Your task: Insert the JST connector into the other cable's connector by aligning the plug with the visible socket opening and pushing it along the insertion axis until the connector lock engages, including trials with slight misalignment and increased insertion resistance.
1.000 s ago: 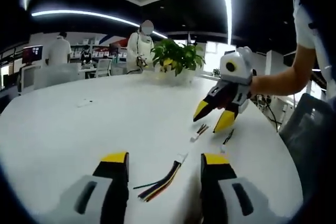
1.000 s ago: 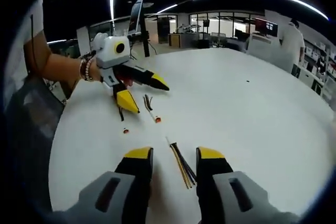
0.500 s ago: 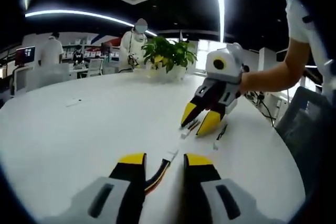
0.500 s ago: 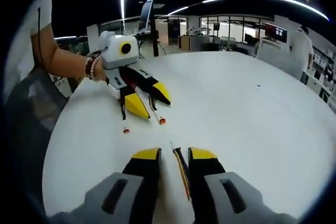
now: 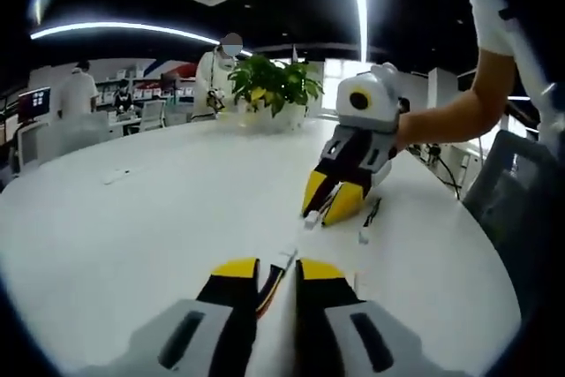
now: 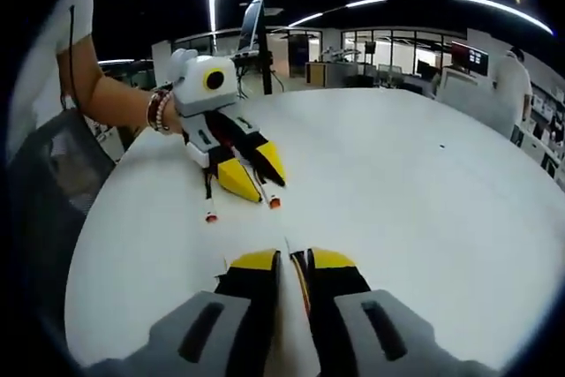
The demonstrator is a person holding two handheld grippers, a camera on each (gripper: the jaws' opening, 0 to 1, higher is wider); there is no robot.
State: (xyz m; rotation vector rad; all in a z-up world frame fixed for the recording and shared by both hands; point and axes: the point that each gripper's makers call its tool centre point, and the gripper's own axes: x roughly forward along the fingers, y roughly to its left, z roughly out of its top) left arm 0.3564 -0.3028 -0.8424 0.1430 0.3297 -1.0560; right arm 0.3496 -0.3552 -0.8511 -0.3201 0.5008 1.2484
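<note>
Two grippers, left (image 5: 275,267) and right (image 5: 327,203), three wire cables (image 5: 272,276) (image 5: 315,214) (image 5: 369,220), one potted plant (image 5: 269,86), one white table (image 5: 159,209).

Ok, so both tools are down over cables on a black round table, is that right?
Not quite: the table is white, not black, as the left gripper view shows. The rest holds: the left tool is down over the multicoloured cable, and the right tool is down over the second cable.
</note>
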